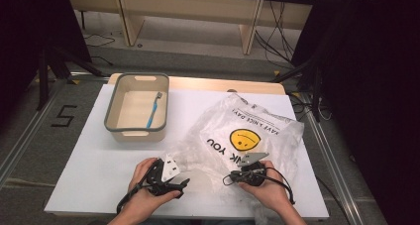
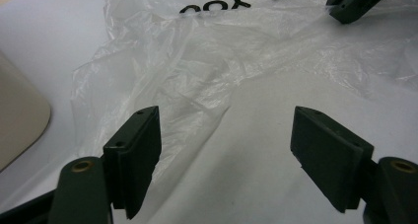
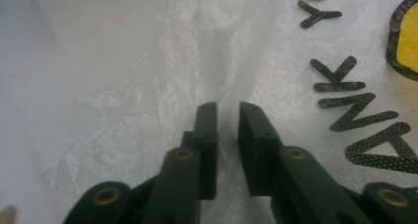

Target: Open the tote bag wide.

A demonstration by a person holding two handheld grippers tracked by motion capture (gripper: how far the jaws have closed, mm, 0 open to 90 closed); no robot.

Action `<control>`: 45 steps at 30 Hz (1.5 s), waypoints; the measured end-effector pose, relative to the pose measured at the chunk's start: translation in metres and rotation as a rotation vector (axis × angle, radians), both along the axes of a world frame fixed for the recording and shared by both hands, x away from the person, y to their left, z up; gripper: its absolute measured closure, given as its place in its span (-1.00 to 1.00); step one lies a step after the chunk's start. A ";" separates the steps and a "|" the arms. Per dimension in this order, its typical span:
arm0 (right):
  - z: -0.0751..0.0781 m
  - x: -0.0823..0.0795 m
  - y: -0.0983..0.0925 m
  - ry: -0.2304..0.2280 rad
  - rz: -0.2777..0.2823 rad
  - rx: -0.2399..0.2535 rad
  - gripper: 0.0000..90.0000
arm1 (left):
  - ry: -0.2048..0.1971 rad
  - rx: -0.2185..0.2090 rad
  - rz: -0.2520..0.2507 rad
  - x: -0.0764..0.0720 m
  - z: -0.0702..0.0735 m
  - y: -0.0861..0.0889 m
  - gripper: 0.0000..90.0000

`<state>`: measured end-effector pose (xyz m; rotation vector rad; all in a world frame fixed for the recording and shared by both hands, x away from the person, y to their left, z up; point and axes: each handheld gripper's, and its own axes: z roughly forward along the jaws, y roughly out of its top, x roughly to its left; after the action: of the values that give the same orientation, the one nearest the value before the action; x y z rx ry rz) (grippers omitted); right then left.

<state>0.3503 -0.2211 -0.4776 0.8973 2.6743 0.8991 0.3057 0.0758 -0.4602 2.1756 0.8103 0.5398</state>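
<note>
Near the front edge of the white table (image 1: 99, 160) sits the crinkly clear plastic bag with the yellow smiley face and black lettering (image 1: 247, 131). It sprawls from the middle out toward the far right, and its loose, wrinkled near end points back at the person.

The right gripper (image 3: 227, 110) is the one already on it. Its jaws are pinched nearly together around a raised fold of film, so I'd call that a grasp, though the plastic is so thin and see-through that I can't swear it's truly caught. That hand sits low on the bag's near edge, just below the lettering.

The left gripper (image 2: 226, 130) is spread wide with nothing between its jaws. It's angled in from the left, and the bag's crumpled corner lies just ahead of it and a bit left of centre.

My guess is the left one goes for that corner to open the bag.

Off at the far left there's a beige rectangular plastic tub with a grey rim (image 1: 110, 117), holding a blue toothbrush (image 1: 154, 110).
</note>
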 end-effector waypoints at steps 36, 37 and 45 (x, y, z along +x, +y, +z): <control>0.058 0.002 -0.009 -0.160 -0.114 0.176 1.00 | 0.104 -0.019 -0.239 0.010 -0.023 -0.098 0.35; 0.058 0.002 -0.009 -0.160 -0.114 0.176 1.00 | 0.109 -0.014 -0.241 0.010 -0.024 -0.099 0.35; 0.076 0.003 -0.011 -0.226 -0.132 0.187 1.00 | 0.112 0.016 -0.263 0.012 -0.029 -0.104 0.51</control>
<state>0.3532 -0.2318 -0.4017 0.9351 2.3426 1.1582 0.3178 -0.0284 -0.4888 2.2982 0.5654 0.2950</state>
